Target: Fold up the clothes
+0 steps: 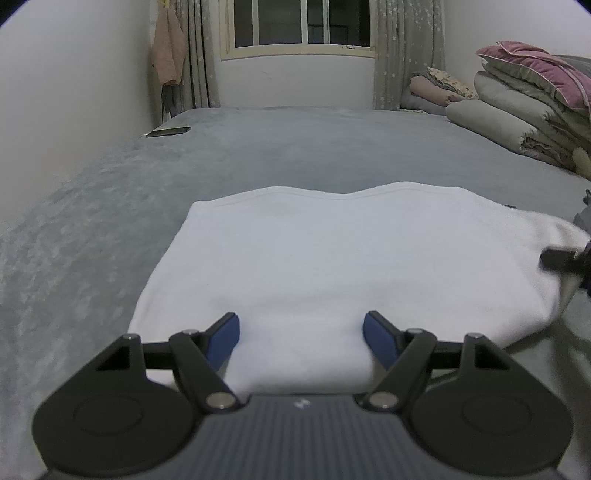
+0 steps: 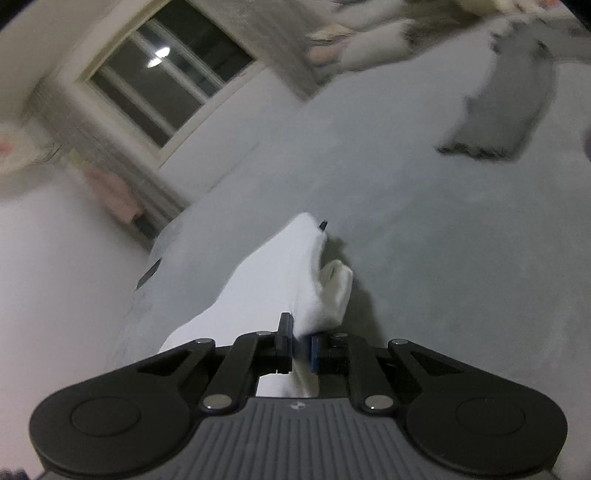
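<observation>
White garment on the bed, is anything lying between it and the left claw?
Nothing visible. The left claw is open with the near edge of the white garment directly between its fingers, and no other object sits on the cloth there.

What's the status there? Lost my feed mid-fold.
Left gripper open, jaws astride the white garment's near edge. Right gripper shut on its side edge. Nothing in the way on the grey bed.

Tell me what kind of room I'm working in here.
Most likely a bedroom. The white garment lies on a grey bed, folded quilts are stacked at its far right side, and a curtained window is behind.
</observation>
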Tool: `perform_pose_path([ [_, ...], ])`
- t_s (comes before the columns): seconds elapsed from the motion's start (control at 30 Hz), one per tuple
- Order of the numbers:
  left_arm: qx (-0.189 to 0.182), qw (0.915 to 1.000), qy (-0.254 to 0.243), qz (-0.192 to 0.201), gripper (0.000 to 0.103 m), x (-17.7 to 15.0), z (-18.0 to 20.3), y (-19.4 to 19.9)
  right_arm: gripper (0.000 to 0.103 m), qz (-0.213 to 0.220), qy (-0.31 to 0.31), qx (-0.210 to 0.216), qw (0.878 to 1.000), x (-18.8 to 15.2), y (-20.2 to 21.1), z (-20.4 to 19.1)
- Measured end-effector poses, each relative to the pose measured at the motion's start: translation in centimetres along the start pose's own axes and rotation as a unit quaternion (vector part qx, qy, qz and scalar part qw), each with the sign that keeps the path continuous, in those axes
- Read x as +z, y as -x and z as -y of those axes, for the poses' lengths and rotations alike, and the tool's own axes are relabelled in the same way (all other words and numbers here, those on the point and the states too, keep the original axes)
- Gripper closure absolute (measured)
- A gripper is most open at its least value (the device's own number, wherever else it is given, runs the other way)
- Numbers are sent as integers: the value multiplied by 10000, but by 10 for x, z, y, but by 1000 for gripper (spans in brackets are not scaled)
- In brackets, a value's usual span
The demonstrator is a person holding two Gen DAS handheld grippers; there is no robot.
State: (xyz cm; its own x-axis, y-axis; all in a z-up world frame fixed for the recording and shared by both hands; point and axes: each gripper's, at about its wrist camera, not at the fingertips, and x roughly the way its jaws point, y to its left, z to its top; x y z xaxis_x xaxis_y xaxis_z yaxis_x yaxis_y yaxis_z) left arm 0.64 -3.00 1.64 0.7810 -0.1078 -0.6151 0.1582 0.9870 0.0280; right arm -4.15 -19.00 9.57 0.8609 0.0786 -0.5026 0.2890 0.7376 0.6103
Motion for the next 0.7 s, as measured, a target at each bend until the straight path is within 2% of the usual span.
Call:
perform_pose_path([
  [0.07,-14,10000,21,-16,29,1,-1,0,85,-207,-273,-286,9990,-3,-8,8],
  [0.17,-1,10000,8,-10,29,1,0,0,84,-294,-867,-120,9957,-4,-13,22],
  [0.2,5,10000,-1,-6,29,1,0,0,84,-205,-803,-103,9965,-3,-12,20],
  [0.27,-25,10000,45,-30,29,2,-2,0,92,-34,-655,-74,9978,-1,-8,16],
  [0.4,-326,9987,363,-168,29,9,-17,1,93,213,2,-141,9997,-3,1,1],
  [0.5,-682,9927,931,-346,29,20,-45,3,94,459,753,-295,9957,-7,8,-19],
  [0.6,-774,9806,1745,-454,29,29,-90,5,94,775,1715,-535,9807,-19,14,-45],
  [0.7,-755,9649,2461,-524,29,34,-137,7,94,1116,2689,-781,9535,-36,12,-75],
])
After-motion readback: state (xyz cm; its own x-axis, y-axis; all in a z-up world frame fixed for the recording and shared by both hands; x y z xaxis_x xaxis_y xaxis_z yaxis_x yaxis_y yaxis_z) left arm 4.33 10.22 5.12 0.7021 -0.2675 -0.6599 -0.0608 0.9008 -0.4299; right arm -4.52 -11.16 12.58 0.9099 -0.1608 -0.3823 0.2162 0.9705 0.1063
